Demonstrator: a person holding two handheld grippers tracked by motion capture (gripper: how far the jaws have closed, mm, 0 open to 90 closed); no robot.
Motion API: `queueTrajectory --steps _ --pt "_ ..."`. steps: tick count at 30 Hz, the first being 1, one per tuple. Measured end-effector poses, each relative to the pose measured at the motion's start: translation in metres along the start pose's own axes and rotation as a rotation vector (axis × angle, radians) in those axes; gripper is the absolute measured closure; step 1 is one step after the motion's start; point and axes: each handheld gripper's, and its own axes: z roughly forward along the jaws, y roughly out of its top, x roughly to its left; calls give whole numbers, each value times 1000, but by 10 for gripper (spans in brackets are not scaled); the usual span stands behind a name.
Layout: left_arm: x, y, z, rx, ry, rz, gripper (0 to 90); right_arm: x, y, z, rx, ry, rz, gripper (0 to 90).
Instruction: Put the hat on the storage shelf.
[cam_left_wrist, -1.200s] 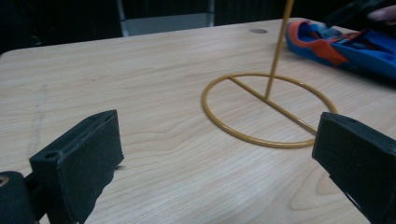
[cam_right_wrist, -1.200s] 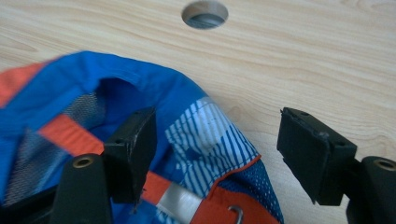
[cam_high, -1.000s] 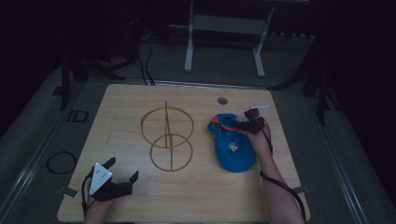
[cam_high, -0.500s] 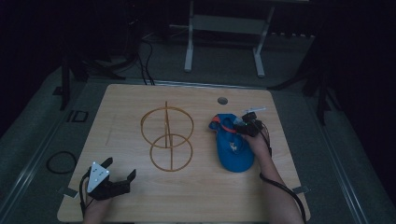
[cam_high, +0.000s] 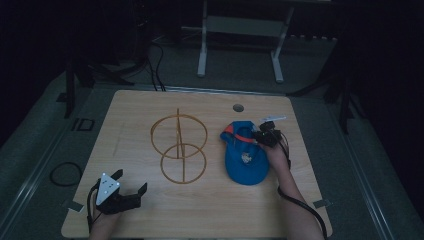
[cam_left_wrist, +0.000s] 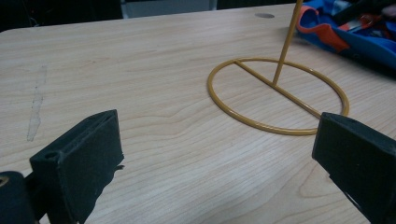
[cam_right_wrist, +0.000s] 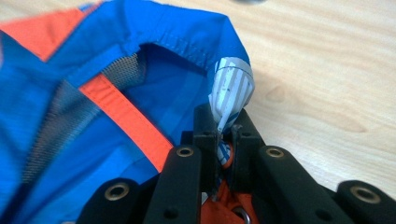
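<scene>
Right gripper view: right tool (cam_right_wrist: 224, 133) has just been closing and now pinches the striped tag (cam_right_wrist: 230, 91) at the rim of the blue cap (cam_right_wrist: 93, 93). High view: cap (cam_high: 245, 155) lies just right of the wire stand (cam_high: 179, 147) on the tabletop (cam_high: 210, 210). Left tool (cam_high: 131, 187), jaws spread and holding nothing, sits near the front left of the stand.

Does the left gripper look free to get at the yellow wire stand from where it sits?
Probably yes: the left gripper is open, and bare table lies between it and the wire stand.
</scene>
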Motion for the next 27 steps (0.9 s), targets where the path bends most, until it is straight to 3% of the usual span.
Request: queueTrajectory --steps 15,20,25,27 --pt "1 0 2 16 7 -4 21 15 19 -59 -136 -30 -52 841" --pt "1 0 2 24 3 -14 20 18 25 -80 -182 -16 -60 841" --pt "4 2 2 34 -12 -51 20 21 32 -105 -233 -8 -68 841" --pt "4 5 2 41 -7 -29 20 23 35 -115 -248 2 -74 841"
